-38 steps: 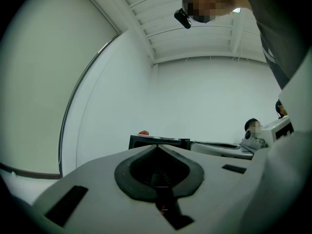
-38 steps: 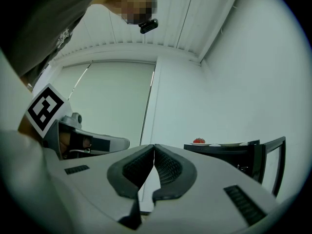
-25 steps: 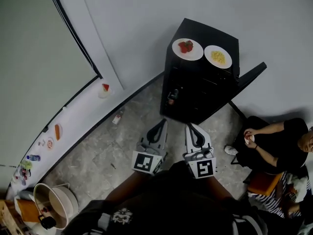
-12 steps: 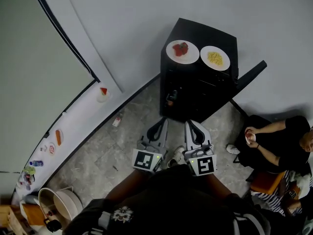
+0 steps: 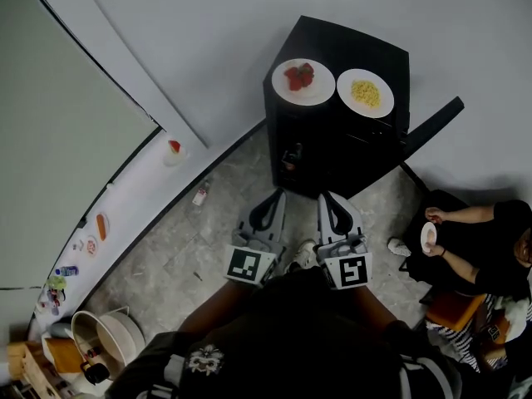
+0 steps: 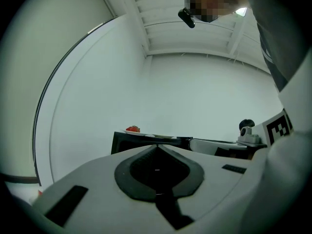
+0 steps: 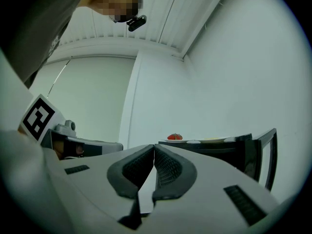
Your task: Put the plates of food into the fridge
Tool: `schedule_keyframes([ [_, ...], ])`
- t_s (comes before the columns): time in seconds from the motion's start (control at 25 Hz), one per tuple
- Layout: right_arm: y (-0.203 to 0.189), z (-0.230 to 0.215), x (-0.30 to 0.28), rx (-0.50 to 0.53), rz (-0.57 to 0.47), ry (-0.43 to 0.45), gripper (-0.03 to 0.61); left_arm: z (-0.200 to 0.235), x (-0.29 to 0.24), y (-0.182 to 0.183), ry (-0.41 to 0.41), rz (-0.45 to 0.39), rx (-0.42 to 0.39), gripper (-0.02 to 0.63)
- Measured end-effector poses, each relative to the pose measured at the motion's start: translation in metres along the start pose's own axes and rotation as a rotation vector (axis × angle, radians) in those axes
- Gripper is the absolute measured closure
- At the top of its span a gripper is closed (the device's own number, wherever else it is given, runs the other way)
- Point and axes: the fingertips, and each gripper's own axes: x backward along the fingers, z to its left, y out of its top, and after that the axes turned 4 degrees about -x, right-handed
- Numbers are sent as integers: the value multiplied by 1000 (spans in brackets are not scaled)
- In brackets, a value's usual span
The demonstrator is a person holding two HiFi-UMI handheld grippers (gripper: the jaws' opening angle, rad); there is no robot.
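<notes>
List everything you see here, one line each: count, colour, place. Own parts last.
Boxy fridge: one, black, against the wall, door open at right.
Round plate of red food: one, white, fridge top, left.
Round plate of yellow food: one, white, fridge top, right.
Wall ledge: one, white, left, bearing small items.
Small bottle: one, pale, floor by the wall.
Round bucket: one, white, lower left floor.
Seated person: one, dark clothes, right of fridge.
Left tool: one, grey, shut, empty.
Right tool: one, grey, shut, empty.

The fridge (image 5: 332, 156) is black, the plates (image 5: 313, 95) white
</notes>
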Motion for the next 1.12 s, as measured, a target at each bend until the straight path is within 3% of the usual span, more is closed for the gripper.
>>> schedule_keyframes([
  [0.16, 12, -15, -11, 3, -54, -5, 554, -2, -22, 2, -13, -7, -31, 592],
  [0.4, 7, -46, -21, -5, -42, -12, 554, -6, -53, 0, -18, 4, -34, 591],
  [0.84, -2, -82, -39, -47, -48, 17, 554, -9, -81, 7, 37, 15, -41, 592],
  [1.12, -1, -92, -56, -91, -53, -59, 554, 8, -99, 1, 12, 30, -10, 592],
])
